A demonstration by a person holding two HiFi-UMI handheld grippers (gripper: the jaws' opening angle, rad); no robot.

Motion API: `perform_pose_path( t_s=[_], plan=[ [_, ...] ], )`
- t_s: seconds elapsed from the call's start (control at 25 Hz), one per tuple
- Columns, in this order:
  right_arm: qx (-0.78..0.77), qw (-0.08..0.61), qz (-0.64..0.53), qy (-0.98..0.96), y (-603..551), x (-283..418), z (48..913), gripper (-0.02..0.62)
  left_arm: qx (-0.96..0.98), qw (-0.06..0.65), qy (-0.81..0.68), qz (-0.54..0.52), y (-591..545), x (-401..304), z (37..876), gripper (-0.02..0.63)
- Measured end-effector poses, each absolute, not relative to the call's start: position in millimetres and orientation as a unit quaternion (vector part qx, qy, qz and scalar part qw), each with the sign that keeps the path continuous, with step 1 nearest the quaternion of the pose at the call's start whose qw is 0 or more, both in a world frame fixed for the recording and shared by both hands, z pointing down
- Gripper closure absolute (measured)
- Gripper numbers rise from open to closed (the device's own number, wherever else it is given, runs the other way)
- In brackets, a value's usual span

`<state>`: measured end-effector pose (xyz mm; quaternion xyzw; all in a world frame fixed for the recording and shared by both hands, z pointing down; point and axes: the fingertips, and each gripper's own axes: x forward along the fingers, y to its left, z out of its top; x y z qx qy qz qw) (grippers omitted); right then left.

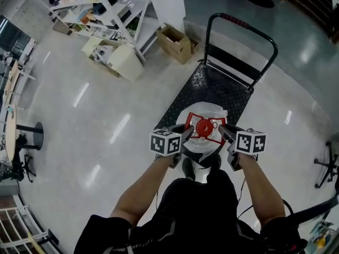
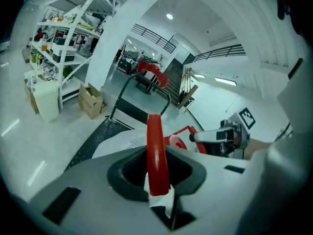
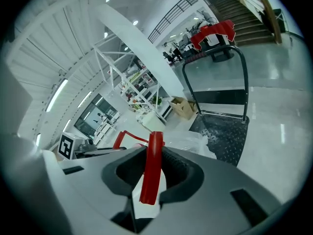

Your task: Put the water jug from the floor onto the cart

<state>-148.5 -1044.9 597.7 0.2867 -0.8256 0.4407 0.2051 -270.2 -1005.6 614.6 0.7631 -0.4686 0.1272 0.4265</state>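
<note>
The water jug (image 1: 205,142), wrapped in clear plastic and topped by a red cap (image 1: 204,127), hangs between my two grippers over the near end of the black cart (image 1: 212,86). My left gripper (image 1: 186,133) is shut on the left side of the jug's red handle (image 2: 156,153). My right gripper (image 1: 224,133) is shut on the handle's right side (image 3: 152,168). In the left gripper view the right gripper (image 2: 215,137) shows across the cap. The cart's push bar (image 1: 241,26) stands at the far end. The jug's lower body is hidden.
A cardboard box (image 1: 177,42) and a cream bin (image 1: 127,61) lie beyond the cart's left side, next to white shelving (image 1: 106,9). A chair base (image 1: 326,165) stands at the right edge, a stool foot (image 1: 32,134) at the left.
</note>
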Motion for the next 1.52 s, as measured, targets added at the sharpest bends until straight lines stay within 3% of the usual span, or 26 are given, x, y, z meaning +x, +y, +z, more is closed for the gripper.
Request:
perform_pose_path(
  t_s=[0.8,1.4,1.44,1.52],
  plan=[
    [0.248,0.278,0.452,-0.81,-1111.8,-190.7,750.1,0.502,0.681,0.504,-0.515,0.13,-1050.8,-309.2,771.3,0.541],
    [0.271,0.272,0.466,-0.797,-1111.8,-186.5,767.5,0.5,0.683,0.462,-0.539,0.17,-1042.4,-332.8,791.5,0.541],
    [0.271,0.272,0.46,-0.801,-1113.7,-187.9,767.8,0.5,0.686,0.456,-0.54,0.173,-1043.1,-335.3,792.5,0.537],
    [0.268,0.279,0.447,-0.806,-1113.8,-189.8,768.1,0.479,0.685,0.444,-0.549,0.181,-1040.8,-344.2,794.4,0.44]
  ],
)
